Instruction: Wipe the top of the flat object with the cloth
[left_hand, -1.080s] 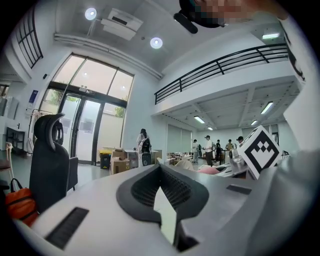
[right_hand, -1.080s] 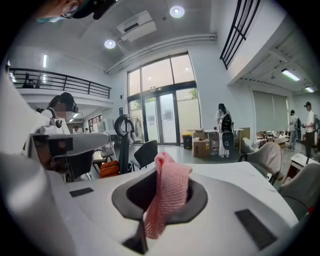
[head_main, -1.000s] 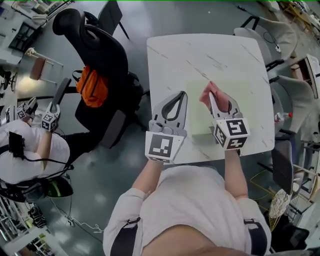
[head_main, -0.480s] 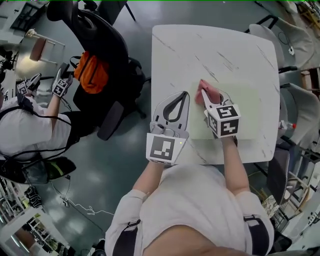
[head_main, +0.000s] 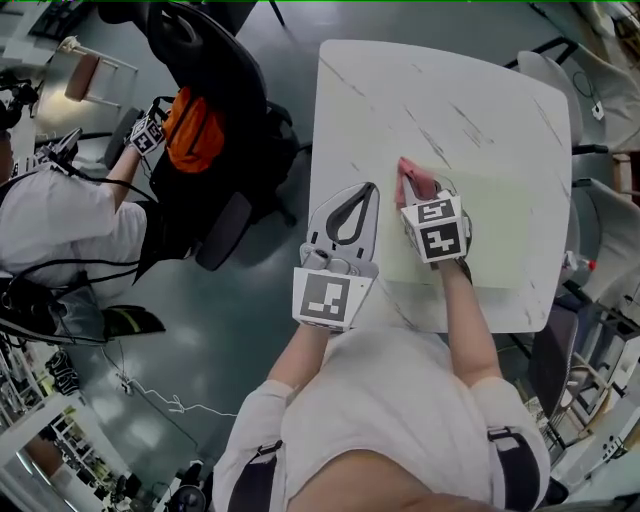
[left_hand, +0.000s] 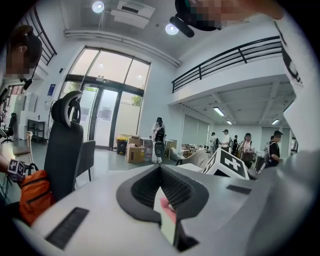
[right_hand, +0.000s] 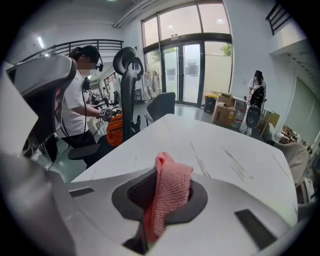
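On the white table (head_main: 450, 90), the right gripper (head_main: 410, 196) is clamped on the pink cloth (head_main: 415, 182), which bunches out past its jaw tips at the far left corner of the pale green flat sheet (head_main: 500, 228). Wiping well probably means pressing the cloth flat and sweeping overlapping passes toward the sheet's right side. The left gripper (head_main: 366, 195) hovers just beside, jaws together on nothing.

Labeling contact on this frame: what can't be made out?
- Whether cloth touches mat: head view, right gripper covers it.
- Mat, right gripper view: hidden under the gripper body and cloth.
- Left gripper view: left gripper blocks all but a sliver of cloth and mat.
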